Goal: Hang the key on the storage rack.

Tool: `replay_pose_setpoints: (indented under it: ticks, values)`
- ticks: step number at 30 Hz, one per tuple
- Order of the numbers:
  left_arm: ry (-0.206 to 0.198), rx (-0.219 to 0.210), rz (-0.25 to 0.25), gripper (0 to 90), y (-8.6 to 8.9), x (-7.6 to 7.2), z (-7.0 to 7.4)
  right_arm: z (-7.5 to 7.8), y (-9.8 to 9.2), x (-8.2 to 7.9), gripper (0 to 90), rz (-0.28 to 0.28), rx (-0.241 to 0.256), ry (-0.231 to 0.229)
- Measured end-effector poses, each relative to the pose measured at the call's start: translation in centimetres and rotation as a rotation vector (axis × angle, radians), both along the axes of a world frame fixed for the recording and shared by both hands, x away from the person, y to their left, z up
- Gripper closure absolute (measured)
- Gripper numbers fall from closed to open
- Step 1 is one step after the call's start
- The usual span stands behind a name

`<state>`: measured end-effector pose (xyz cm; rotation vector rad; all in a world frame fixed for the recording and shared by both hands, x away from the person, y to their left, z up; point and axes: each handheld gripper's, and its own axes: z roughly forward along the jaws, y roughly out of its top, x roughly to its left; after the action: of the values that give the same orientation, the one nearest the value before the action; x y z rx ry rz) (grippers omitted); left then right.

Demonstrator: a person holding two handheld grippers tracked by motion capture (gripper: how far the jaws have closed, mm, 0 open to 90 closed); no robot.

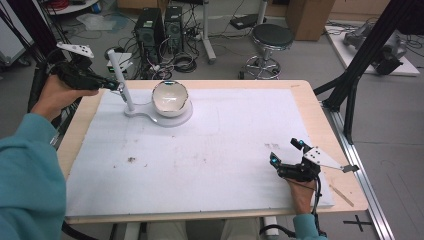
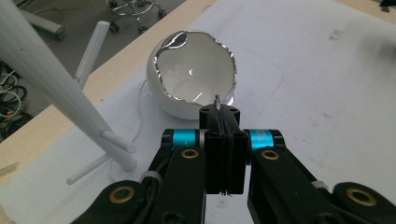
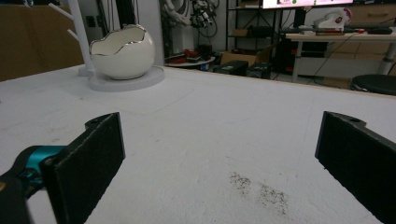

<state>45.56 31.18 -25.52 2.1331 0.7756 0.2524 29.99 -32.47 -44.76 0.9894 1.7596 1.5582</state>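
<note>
A white egg-shaped bowl [image 1: 170, 97] [image 2: 194, 74] [image 3: 122, 52] with a jagged silver rim sits on a white stand base [image 1: 165, 119] at the back left of the table. A white post [image 1: 121, 80] [image 2: 56, 93] [image 3: 79, 28] with side pegs rises from the same base. My left gripper [image 1: 116, 86] [image 2: 219, 112] hovers beside the post, aimed at the bowl, and is shut on a thin silvery piece [image 2: 217, 100] that pokes out past the pads. My right gripper [image 1: 286, 151] [image 3: 219, 140] rests open on the sheet at the front right, holding nothing.
A white foam sheet [image 1: 225, 140] covers most of the wooden table [image 1: 327, 130]. Dark specks [image 1: 131, 160] [image 3: 261, 189] lie on it. Behind the table stand a stool [image 1: 271, 37] and computer towers [image 1: 157, 27]. A black frame [image 1: 360, 65] rises at the right.
</note>
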Motion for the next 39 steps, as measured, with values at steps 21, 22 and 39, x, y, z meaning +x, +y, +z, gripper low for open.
replay_pose_setpoints:
  ticks: [21,22,39]
  values:
    - [0.081,0.04,0.068,88.7,1.5,3.0,-2.5,0.0,0.0,0.0,0.6,0.0,0.002,0.0]
    - [0.081,0.042,0.071,88.7,1.5,3.0,-2.6,0.0,0.0,0.0,0.6,0.0,0.003,0.0]
    - [0.093,0.061,0.086,88.6,2.2,3.8,-3.2,0.0,-0.1,0.1,0.6,-0.003,0.0,-0.008]
